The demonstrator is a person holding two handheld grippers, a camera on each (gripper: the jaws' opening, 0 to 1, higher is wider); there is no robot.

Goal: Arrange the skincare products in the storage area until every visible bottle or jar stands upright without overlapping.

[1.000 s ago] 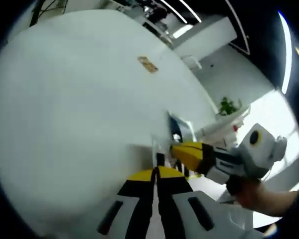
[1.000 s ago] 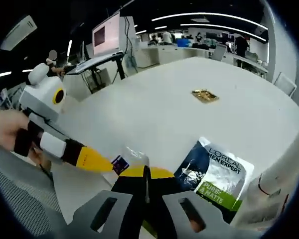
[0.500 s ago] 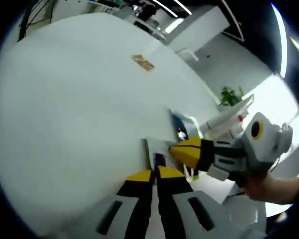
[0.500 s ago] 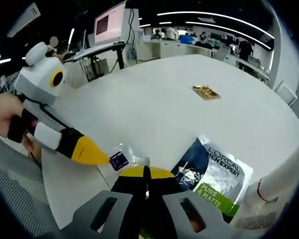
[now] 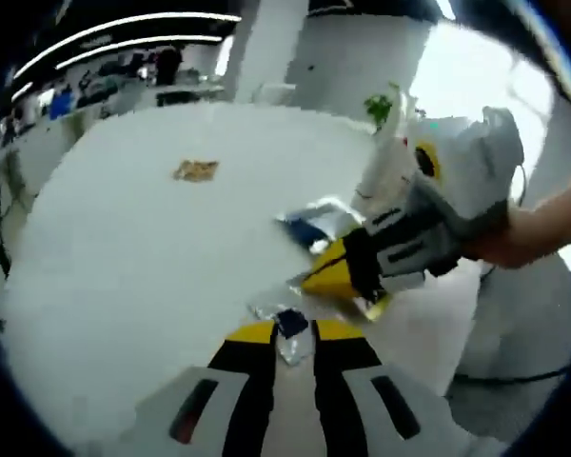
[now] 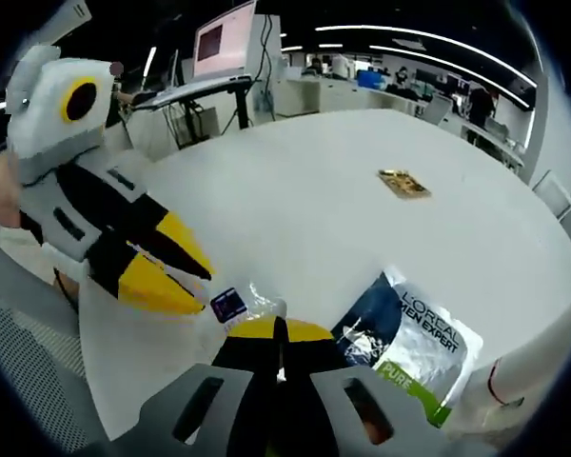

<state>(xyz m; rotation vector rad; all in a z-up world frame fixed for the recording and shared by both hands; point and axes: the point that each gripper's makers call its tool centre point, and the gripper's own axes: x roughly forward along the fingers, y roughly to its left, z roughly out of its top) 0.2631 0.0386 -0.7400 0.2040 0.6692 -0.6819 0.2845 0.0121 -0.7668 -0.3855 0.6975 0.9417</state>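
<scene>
A small clear packet (image 6: 252, 303) with a purple label lies on the white table (image 6: 314, 190). My left gripper (image 5: 292, 333) stands open, and the packet (image 5: 287, 328) sits between its yellow tips. In the right gripper view the left gripper (image 6: 207, 290) comes in from the left with its jaws apart, right at the label. My right gripper (image 6: 278, 328) is shut, with the packet's edge running in under its tips. In the left gripper view the right gripper (image 5: 306, 282) comes in from the right. A L'Oreal sachet (image 6: 409, 333) lies flat beside it.
A white bottle (image 6: 528, 376) stands at the right edge, close to the sachet. A small brown packet (image 6: 404, 183) lies farther out on the table. A desk with a monitor (image 6: 224, 43) stands beyond the table. A person's hand (image 5: 542, 224) holds the right gripper.
The left gripper's jaws, shut at the packet's label before, now stand apart. The left gripper view has swung round. The right gripper and the sachet have stayed put.
</scene>
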